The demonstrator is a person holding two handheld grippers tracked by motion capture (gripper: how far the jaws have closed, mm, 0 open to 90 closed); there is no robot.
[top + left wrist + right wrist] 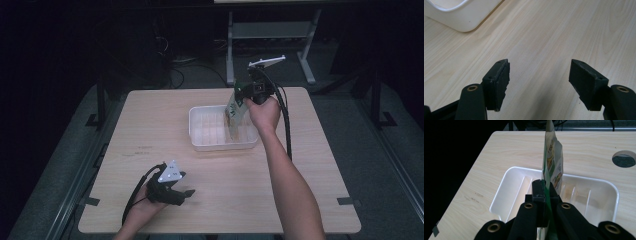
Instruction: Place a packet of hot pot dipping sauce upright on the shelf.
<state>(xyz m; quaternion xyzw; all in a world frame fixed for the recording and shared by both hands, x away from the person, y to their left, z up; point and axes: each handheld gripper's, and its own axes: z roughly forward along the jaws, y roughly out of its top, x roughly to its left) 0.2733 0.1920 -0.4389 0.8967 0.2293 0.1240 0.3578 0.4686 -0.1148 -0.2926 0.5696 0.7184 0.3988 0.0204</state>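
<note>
One wooden table (150, 130), one white tray (199, 134), one pouch (552, 162) (clamped by right gripper (545, 187)), left gripper (539, 82) apart.

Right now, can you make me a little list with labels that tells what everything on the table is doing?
table: light wood top
white tray: sits on the table's far right part
green packet: held upright over the tray, pinched along its edge
right gripper: shut on the green packet, above the tray
left gripper: open, nothing between its pads, low over bare wood near the front left
inside the tray: ribbed floor, no other item seen
</note>
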